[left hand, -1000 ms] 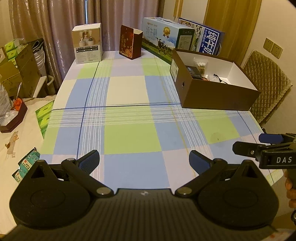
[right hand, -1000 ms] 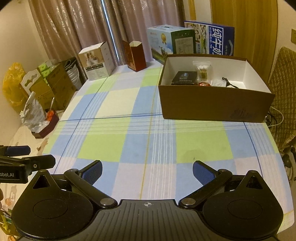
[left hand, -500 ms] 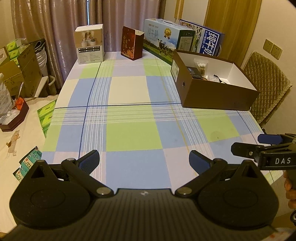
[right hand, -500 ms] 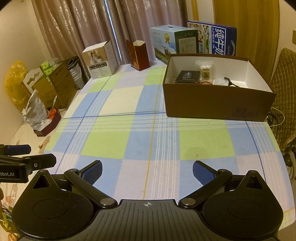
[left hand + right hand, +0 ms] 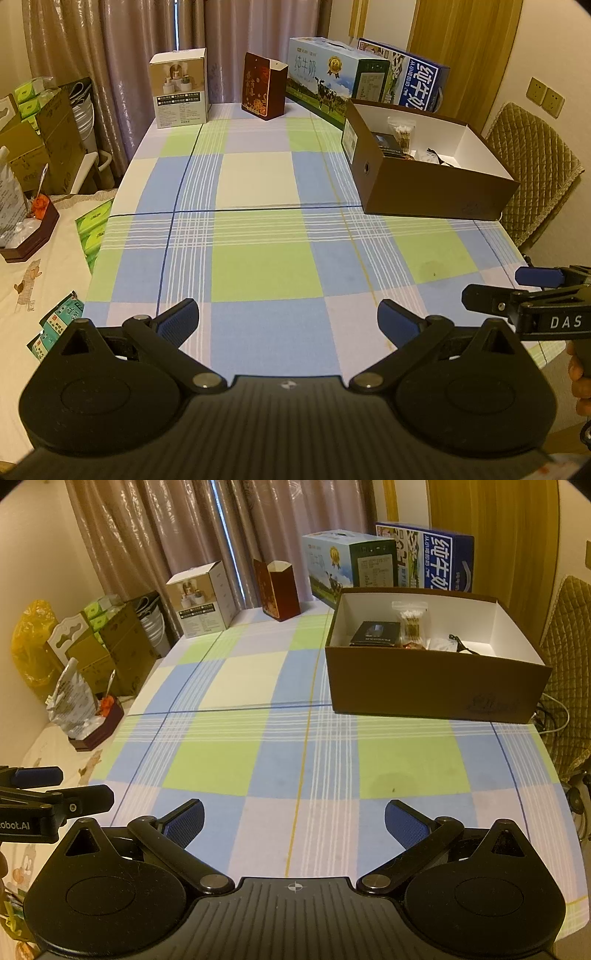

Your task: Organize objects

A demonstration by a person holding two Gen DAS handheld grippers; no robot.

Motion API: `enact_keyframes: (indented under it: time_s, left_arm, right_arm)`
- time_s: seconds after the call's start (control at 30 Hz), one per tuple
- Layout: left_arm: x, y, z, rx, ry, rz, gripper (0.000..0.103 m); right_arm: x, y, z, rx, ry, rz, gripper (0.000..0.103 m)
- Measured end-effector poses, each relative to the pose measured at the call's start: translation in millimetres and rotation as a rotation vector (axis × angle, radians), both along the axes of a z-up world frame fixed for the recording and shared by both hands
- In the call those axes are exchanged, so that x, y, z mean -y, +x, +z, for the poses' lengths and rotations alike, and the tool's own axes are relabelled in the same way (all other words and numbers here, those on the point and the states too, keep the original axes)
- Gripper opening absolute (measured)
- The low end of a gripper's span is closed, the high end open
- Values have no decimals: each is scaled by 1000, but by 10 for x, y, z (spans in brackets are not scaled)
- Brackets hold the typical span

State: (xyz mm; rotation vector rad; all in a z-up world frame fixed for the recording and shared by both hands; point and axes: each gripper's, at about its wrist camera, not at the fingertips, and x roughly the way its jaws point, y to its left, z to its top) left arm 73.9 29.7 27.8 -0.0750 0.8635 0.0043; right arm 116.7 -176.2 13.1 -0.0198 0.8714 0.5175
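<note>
A brown open box (image 5: 436, 188) (image 5: 436, 686) stands on the right half of the checked tablecloth (image 5: 258, 229) (image 5: 258, 723). Inside it lie a black flat item (image 5: 375, 633), a bag of cotton swabs (image 5: 412, 622) and a dark cord (image 5: 461, 646). My left gripper (image 5: 288, 321) hovers open over the near table edge, holding nothing. My right gripper (image 5: 294, 821) is open too, empty, near the front edge. Each gripper shows at the side of the other's view: right gripper (image 5: 517, 291), left gripper (image 5: 55, 794).
At the table's far edge stand a white product box (image 5: 179, 88), a dark red carton (image 5: 264, 86) and two milk cartons (image 5: 336, 79) (image 5: 413, 83). A padded chair (image 5: 532, 166) is at the right. Cardboard boxes and bags (image 5: 92, 653) crowd the left.
Both views have drawn back and risen slightly; the table and box look a little farther off. Both grippers stay open.
</note>
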Motion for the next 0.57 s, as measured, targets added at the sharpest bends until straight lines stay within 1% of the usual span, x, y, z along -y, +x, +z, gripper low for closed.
enact_keyframes:
  time_s: [0.57]
  left_arm:
    - [13,31,36,11,17,23,102]
  right_arm:
    - [-53,68,16,-1,3,27,101]
